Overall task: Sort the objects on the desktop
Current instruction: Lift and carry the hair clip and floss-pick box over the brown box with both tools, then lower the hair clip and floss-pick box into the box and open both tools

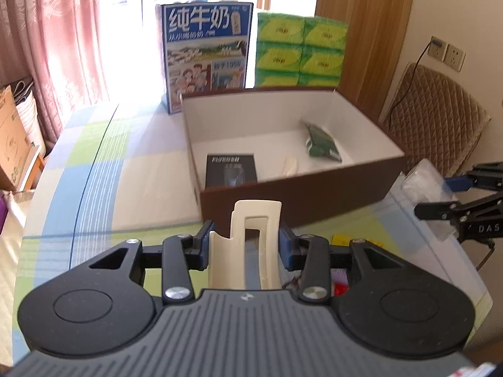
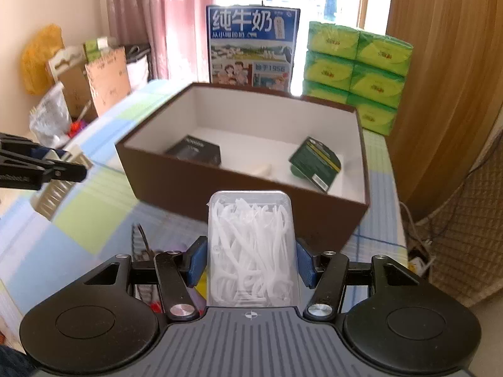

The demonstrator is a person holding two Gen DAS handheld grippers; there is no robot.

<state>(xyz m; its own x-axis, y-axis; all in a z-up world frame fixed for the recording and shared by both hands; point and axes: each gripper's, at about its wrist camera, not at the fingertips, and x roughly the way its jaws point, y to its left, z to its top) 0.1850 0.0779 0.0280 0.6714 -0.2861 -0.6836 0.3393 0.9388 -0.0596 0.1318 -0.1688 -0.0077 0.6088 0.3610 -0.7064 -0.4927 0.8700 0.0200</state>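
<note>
The left claw (image 1: 246, 245) was closed on a cream hair clip (image 1: 251, 245), its blue pads (image 1: 286, 248) pressed against the clip's two sides. The clip stood upright between the fingers, above the near edge of the surface (image 1: 94, 163), which carried a checked cloth.

The right claw (image 2: 250, 259) was closed on a clear floss box (image 2: 251, 248) filled with white floss picks. The pads (image 2: 197, 260) gripped the box at its long sides, and the box pointed away from the camera toward the brown box.

Just beyond both claws sat an open brown box (image 1: 298, 194) with a white interior. Inside it lay a black packet (image 1: 231, 169) at the near left, a small cream item (image 1: 290, 165) near the middle of the near wall, and a green packet (image 1: 322, 139) at the right, tilted against the floor of the box.

Behind the brown box, at the far edge of the surface, a blue milk carton (image 1: 206, 53) stood upright at the left. A stack of green tissue packs (image 1: 300, 50) stood just beside it at the right. Pink curtains (image 1: 63, 40) hung at the far left.
</note>
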